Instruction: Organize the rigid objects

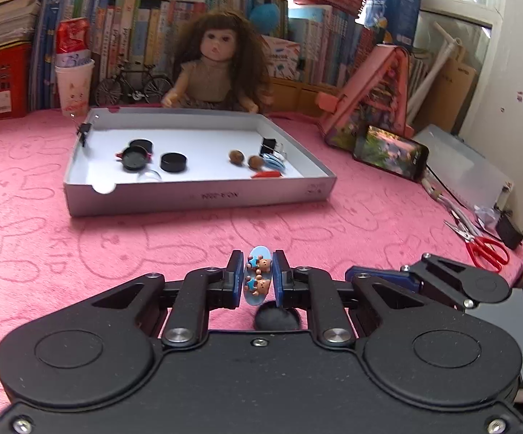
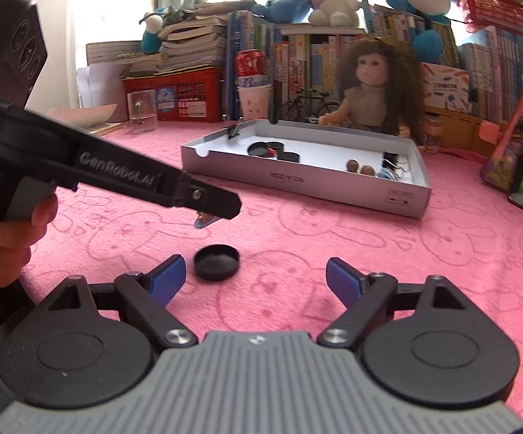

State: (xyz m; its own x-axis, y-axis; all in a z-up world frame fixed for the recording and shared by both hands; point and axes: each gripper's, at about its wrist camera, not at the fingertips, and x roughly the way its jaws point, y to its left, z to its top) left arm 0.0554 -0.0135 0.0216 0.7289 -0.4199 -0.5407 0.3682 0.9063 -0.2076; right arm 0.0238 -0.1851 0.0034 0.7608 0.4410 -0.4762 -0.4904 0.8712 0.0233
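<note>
Left gripper point(image 1: 258, 274): its blue pads pinch a small, flat, light-blue oval plastic clip with two brown bears point(image 1: 259, 277) just above the pink bunny-print towel cloth point(image 1: 153, 231).
Clip: looks light, stiff and smooth; it may slip, so squeezing its long flat sides seems best.
Right gripper point(image 2: 256, 277): fingers spread wide, holding nothing.
Round black plastic lid point(image 2: 218, 262): lies on the cloth, near the right gripper's left pad; hard, thin, rimmed.
Grey cardboard box tray point(image 1: 196, 197): well apart, holding lids, nuts and clips.
</note>
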